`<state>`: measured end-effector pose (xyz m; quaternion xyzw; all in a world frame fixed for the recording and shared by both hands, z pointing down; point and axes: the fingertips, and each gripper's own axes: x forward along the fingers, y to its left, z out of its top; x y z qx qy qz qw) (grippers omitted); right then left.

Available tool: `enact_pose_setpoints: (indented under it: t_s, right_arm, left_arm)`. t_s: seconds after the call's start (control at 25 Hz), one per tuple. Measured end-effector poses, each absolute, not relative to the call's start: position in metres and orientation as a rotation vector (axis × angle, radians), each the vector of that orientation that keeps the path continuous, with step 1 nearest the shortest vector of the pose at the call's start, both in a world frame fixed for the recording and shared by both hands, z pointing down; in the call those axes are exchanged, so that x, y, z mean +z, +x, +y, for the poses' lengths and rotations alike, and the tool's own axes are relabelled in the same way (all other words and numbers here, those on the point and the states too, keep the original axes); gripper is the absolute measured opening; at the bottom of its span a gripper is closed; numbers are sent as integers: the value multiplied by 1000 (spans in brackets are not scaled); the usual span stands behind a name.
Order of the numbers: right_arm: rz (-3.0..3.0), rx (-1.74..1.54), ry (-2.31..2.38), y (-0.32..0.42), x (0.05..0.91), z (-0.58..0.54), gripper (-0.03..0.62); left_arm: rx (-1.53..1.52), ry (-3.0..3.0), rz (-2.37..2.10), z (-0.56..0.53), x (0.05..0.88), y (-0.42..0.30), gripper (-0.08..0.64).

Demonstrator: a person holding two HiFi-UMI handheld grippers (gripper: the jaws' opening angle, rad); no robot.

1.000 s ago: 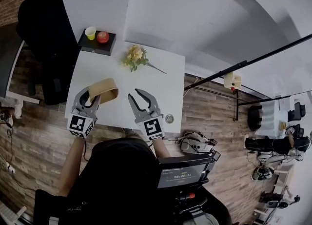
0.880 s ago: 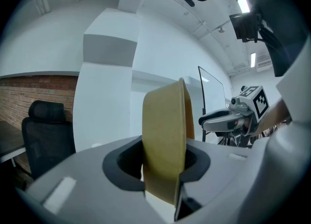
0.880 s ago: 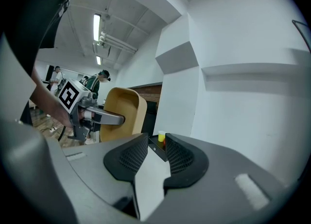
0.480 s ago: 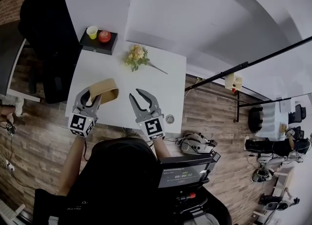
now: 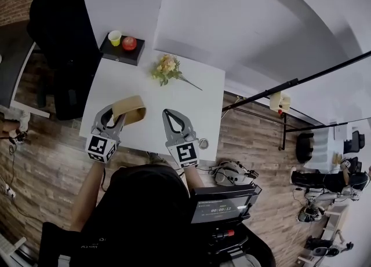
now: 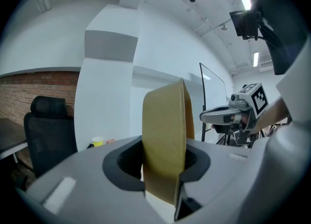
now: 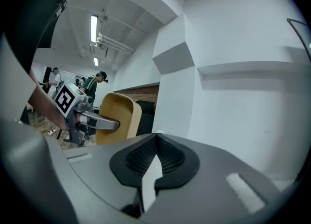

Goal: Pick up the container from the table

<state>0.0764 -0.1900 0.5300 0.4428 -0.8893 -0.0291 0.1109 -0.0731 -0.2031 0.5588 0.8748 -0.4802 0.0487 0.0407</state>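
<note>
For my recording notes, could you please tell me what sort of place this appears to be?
Probably an office-style lab or studio: a white table on wood-plank flooring, a black office chair by a brick wall, and equipment parked at the side.

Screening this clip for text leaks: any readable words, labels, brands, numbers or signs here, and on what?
Nothing is readable.
On the small dark screen beside the person's body: a row of light digits, too small and blurred to read.
On the marker cubes of the left gripper and the right gripper (jaws just closed, empty): black-and-white square patterns, no words.
On the tan paper container and the yellow cup: no print visible.
</note>
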Motion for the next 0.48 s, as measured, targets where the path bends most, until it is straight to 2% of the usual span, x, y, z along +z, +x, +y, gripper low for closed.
enact_pose_setpoints:
  t_s: [0.48]
  right_arm:
    - [-2559,-55,1320,83,544,-192,11]
  left_arm:
    - [165,2676,-1465,-203,563,-71,127]
